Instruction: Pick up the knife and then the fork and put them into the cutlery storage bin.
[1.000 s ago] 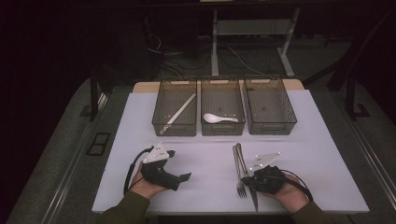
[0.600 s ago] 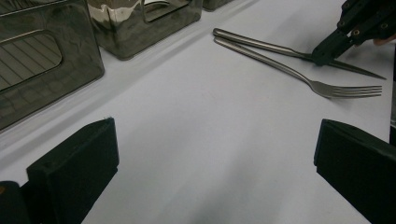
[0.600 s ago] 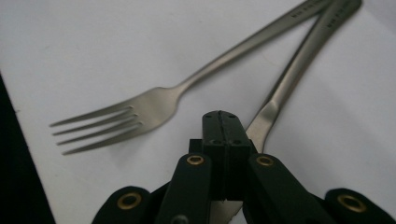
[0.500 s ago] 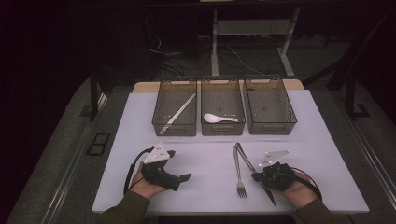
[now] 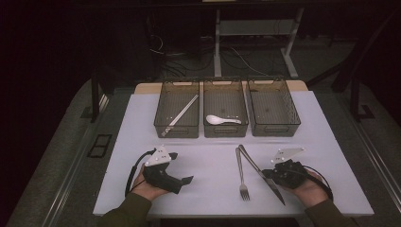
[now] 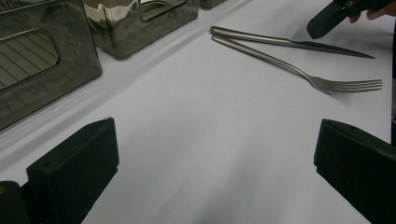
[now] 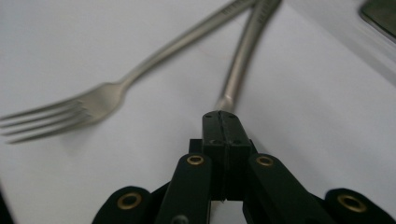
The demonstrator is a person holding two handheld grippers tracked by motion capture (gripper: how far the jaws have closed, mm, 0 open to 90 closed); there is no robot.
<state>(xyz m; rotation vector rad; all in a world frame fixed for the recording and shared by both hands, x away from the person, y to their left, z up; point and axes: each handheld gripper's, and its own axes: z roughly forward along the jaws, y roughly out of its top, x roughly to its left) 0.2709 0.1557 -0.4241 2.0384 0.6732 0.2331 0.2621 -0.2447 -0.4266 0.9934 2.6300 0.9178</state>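
1. Fingers of the right gripper (image 7: pixel 223 133) were pressed together over the knife (image 5: pixel 261 172), their tips sitting on the blade's root, where the handle gives way to the blade; whether the metal was actually pinched between them or only lay beneath them I could not tell.
2. Fingers of the left gripper (image 6: pixel 210 177) stood wide apart with nothing between them, resting low over the bare white desk (image 5: pixel 208 156) well to the left of the cutlery.
3. The knife lay flat on the desk in front of the middle and right bins, just beside the fork (image 5: pixel 241 172); the two handle ends met near the bins and the pieces spread apart toward the person, in a narrow V.
4. Its long axis ran diagonally: handle toward the bins, blade tip pointing at the near edge and slightly right, under the right hand (image 5: pixel 307 189). The fork's tines also pointed toward the person.
5. Judging by this, the step in hand was picking up the knife for sorting; chopsticks (image 5: pixel 182 115) already lay in the left bin (image 5: pixel 163 113) and a spoon (image 5: pixel 222 120) in the middle bin (image 5: pixel 226 85), while the right bin (image 5: pixel 274 85) was empty.
6. The next move likely called for a firm hold, then a clean lift without dragging the fork.
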